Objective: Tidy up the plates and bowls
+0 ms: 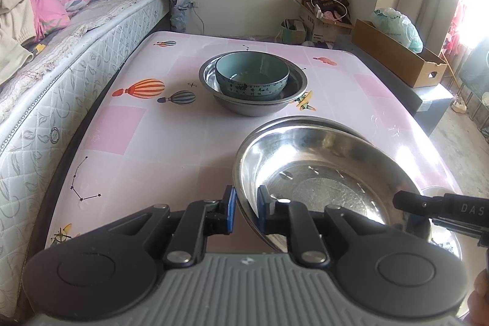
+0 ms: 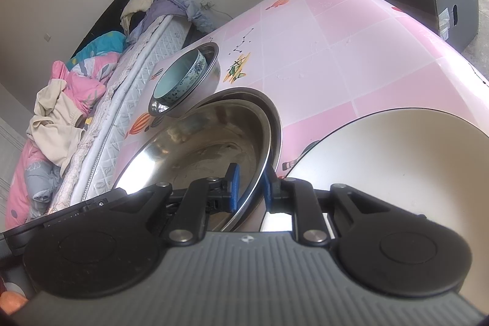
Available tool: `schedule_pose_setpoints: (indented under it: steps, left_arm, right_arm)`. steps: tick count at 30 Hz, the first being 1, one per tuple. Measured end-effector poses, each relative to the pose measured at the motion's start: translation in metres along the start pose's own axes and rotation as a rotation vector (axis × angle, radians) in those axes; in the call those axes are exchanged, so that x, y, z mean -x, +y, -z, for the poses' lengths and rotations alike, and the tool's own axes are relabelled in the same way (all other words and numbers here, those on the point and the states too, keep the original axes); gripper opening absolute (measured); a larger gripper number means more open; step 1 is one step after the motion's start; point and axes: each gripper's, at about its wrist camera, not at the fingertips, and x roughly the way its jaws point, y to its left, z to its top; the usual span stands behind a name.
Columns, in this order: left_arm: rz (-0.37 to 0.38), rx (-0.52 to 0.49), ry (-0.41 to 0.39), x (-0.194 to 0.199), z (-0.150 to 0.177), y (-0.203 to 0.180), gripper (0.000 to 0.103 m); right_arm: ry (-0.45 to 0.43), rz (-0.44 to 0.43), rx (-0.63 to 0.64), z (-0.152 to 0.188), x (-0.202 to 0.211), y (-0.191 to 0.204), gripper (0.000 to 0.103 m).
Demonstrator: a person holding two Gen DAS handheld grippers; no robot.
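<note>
A tilted steel basin (image 1: 321, 167) sits nearest; farther back a teal bowl (image 1: 252, 75) nests inside another steel basin (image 1: 293, 104)

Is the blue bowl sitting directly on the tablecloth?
No, the blue bowl sits inside a steel basin on the table.

Both wrist cameras look steeply down over their claws, close on the desk (image 1: 159, 142), sharing the steel basin (image 1: 321, 173) from opposite rims.

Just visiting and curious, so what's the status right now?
Left hand-held gripper and right hand-held gripper both shut on steel basin rim. Teal bowl nested in far basin. White plate close beside.
</note>
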Motion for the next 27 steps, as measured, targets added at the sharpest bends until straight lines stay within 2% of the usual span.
schedule_pose_setpoints:
  steps: [27]
  left_arm:
    - [0.032, 0.009, 0.022, -0.021, 0.002, 0.001, 0.019]
  right_arm:
    - [-0.013, 0.030, 0.019, -0.008, -0.008, 0.000, 0.019]
